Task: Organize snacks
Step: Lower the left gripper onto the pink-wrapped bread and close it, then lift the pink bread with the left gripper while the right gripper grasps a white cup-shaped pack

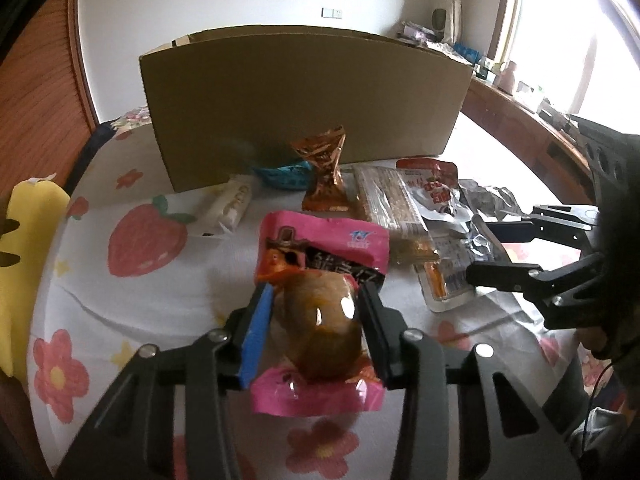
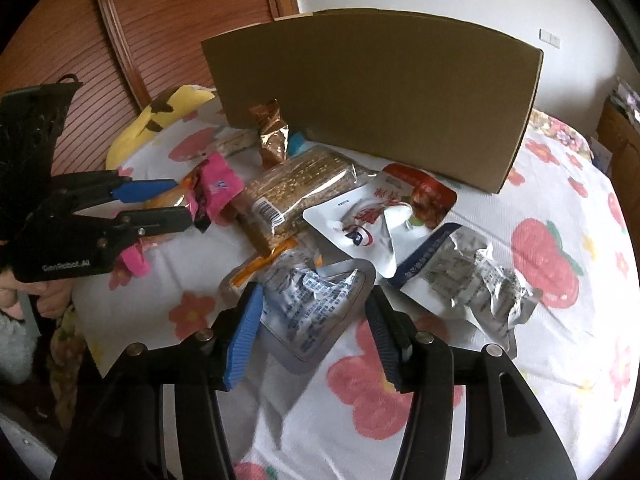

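Note:
A pink snack packet with a brown round piece inside lies on the flowered sheet. My left gripper is shut on it, one pad pressing each side; the right wrist view shows the same grip from the side. A silver printed packet with an orange strip lies between the fingers of my right gripper, which stands open around it without squeezing. That gripper appears at the right of the left wrist view. An open cardboard box stands behind the snacks.
Loose snacks lie before the box: a gold-orange packet, a grain bar pack, a red-and-white pouch, a crumpled silver pack, a white packet. A yellow plush sits at the sheet's left edge.

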`<state>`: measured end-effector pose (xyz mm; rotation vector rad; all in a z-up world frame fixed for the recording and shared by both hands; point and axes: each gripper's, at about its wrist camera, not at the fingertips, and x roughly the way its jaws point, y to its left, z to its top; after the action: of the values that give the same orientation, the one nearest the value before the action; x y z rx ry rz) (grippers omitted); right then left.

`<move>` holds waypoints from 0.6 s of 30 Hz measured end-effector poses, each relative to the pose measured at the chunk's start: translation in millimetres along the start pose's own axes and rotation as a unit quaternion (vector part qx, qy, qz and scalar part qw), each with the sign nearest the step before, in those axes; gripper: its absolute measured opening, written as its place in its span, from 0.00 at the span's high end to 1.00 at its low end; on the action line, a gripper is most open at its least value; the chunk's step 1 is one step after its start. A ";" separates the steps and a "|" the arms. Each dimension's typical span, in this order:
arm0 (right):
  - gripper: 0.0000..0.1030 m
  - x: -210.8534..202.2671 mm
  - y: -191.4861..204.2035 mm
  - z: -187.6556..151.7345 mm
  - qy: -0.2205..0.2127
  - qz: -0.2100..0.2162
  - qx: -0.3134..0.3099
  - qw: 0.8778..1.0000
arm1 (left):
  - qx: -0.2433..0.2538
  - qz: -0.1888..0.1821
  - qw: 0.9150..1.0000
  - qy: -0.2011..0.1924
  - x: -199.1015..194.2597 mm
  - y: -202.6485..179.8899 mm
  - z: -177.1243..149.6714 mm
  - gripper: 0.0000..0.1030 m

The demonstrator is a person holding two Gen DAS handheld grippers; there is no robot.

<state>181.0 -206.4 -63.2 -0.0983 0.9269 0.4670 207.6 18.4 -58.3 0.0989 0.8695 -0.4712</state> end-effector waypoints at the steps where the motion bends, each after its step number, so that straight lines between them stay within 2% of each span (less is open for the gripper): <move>1: 0.47 0.6 -0.2 1.4 0.000 0.000 0.002 1.000 | -0.001 0.001 1.000 -0.001 -0.2 0.2 -0.1 0.59; 11: 0.38 12.8 7.2 8.8 0.003 -0.012 -0.009 1.000 | -0.006 0.004 1.000 -0.004 1.9 -1.2 -3.8 0.55; 14: 0.37 15.1 10.4 9.8 0.003 -0.018 -0.014 1.000 | -0.012 0.002 1.000 -0.004 3.7 0.3 -5.7 0.53; 18: 0.41 15.0 11.6 9.2 0.003 -0.019 -0.012 1.000 | -0.017 0.000 1.000 -0.006 3.0 1.6 -5.9 0.54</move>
<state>190.5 -188.2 -68.1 -0.1387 0.9236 0.4419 205.8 20.3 -64.5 0.0650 0.8657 -0.4575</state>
